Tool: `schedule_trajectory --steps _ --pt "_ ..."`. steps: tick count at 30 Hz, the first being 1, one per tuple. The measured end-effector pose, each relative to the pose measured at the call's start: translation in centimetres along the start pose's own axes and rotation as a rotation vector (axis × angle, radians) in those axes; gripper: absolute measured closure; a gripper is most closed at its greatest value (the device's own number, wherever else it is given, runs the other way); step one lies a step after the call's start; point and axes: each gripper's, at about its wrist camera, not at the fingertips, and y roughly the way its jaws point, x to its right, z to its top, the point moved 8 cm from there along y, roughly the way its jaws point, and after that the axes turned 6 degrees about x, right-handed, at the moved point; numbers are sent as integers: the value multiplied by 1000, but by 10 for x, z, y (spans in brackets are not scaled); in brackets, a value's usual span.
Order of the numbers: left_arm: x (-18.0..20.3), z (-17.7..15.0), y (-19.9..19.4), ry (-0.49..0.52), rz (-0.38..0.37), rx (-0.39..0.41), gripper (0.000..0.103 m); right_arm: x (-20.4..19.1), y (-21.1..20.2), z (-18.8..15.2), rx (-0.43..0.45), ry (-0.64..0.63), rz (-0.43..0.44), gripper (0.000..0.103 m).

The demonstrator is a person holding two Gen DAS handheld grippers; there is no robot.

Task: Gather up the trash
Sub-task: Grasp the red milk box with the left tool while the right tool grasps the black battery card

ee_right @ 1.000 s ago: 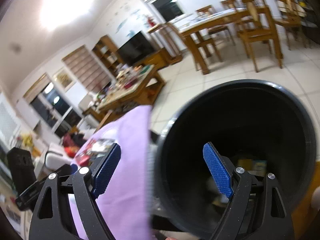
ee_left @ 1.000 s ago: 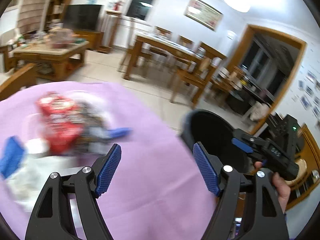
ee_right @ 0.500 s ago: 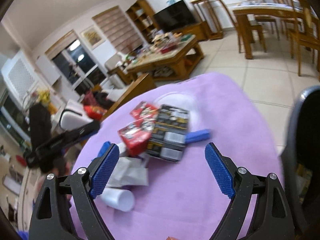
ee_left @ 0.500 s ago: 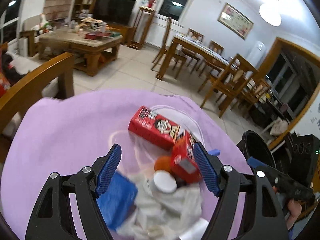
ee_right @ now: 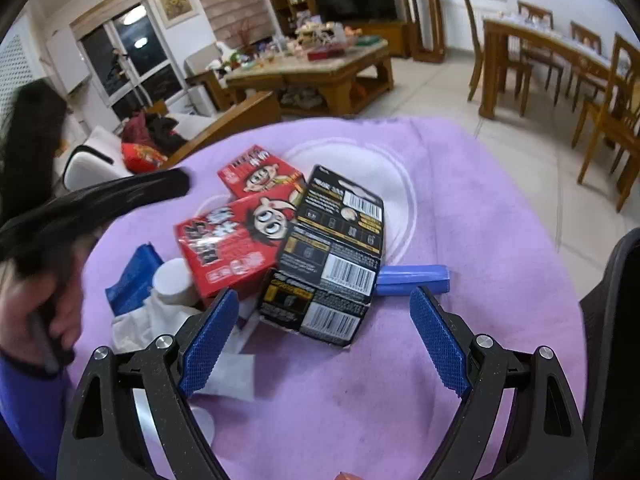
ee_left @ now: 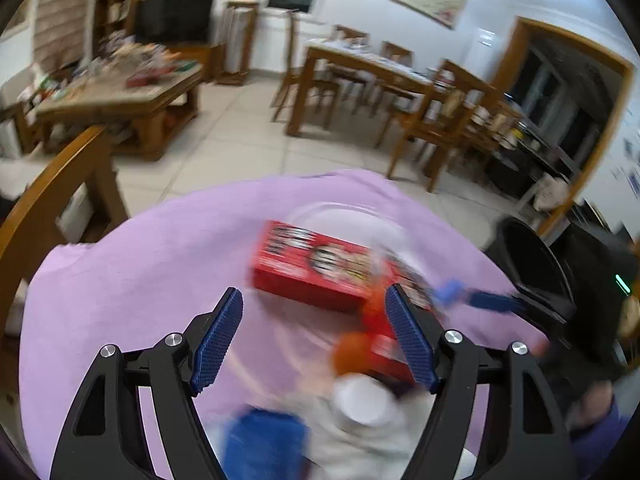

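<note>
A pile of trash lies on the purple-covered table point(ee_right: 472, 208). In the right wrist view it holds a black barcode carton point(ee_right: 328, 256), two red cartoon boxes point(ee_right: 232, 248) point(ee_right: 260, 172), a blue stick point(ee_right: 412, 278), a blue packet point(ee_right: 134, 278), a white cap point(ee_right: 172, 280) and crumpled tissue point(ee_right: 140, 324). My right gripper point(ee_right: 323, 340) hangs open just short of the black carton, nothing between its fingers. My left gripper point(ee_left: 314, 340) is open above a blurred red box point(ee_left: 312, 268), an orange lump point(ee_left: 352, 354) and the white cap point(ee_left: 362, 398).
A black bin point(ee_left: 532, 264) stands off the table's right side, its rim also at the edge of the right wrist view point(ee_right: 616, 320). A hand point(ee_right: 36, 312) grips the left tool at far left. A wooden chair back point(ee_left: 60, 184), coffee table and dining set stand beyond.
Both views swung away from the black bin and onto the trash pile. The right gripper has drawn closer to the black carton; the left one shifted slightly over the red boxes.
</note>
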Motion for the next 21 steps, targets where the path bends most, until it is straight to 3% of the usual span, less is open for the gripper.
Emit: schedule_trajectory --steps 2,5,7,8,19,21 --pt "27 -5 -5 75 -19 4 30 0 10 8 -14 -2 32 17" --pt "47 -11 -3 112 -34 -8 30 6 27 11 -46 -22 31 18" --pt "50 -14 1 113 -19 -15 30 8 32 13 -53 -35 58 35" --pt "51 -16 4 115 4 -23 30 10 31 13 -53 -41 51 37" --pt "68 -16 40 218 103 -105 30 44 -28 -8 56 55 130 39" --pt "67 -18 48 215 113 -127 48 49 -44 -15 77 72 140 39"
